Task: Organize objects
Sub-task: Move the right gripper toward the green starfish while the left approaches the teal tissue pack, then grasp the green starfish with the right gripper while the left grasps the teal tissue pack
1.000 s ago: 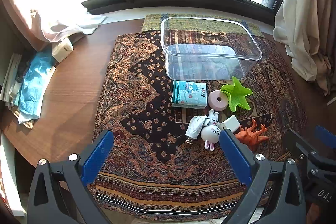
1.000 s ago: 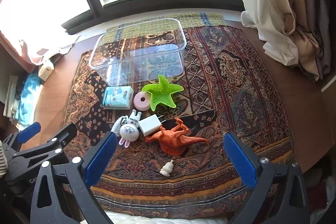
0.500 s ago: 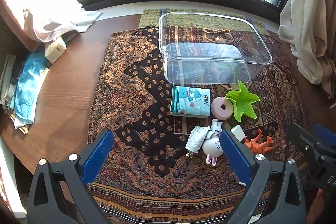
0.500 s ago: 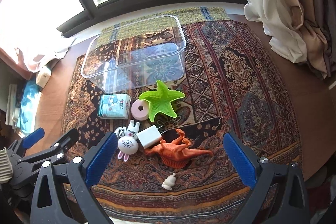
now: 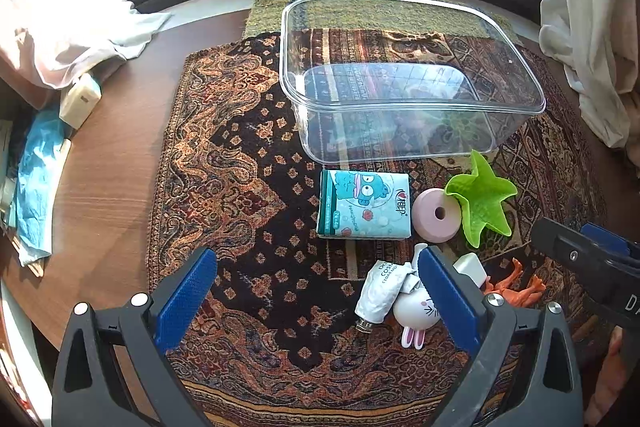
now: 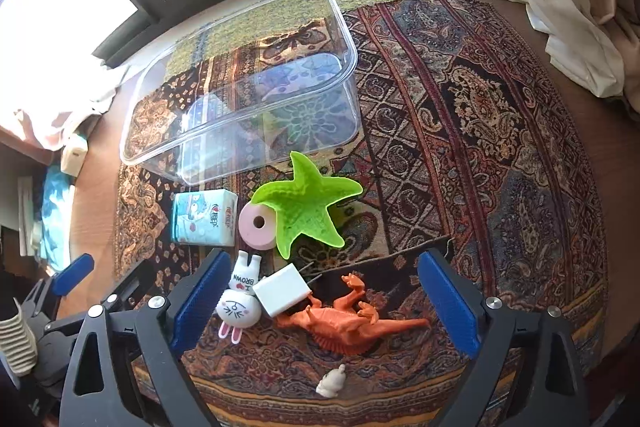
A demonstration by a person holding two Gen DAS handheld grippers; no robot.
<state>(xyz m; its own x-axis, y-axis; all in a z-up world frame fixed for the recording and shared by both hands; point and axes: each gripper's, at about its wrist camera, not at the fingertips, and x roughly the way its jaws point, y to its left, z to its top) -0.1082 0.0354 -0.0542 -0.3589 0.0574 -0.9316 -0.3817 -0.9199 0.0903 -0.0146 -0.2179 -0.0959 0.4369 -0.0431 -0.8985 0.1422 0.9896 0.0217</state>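
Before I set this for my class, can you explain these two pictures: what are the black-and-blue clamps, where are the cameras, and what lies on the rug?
There is no robot here. A person holds a hand-held clamp in each hand, and a wide-angle camera on each looks forward between its jaws. One picture is from the left gripper, the other from the right gripper. Both stand open and hold nothing. On the patterned rug sits a clear plastic bin. Nearer lie a tissue pack, a pink ring, a green star mould, a squeezed tube, a bunny toy, a white charger, an orange dinosaur and a small white figure.
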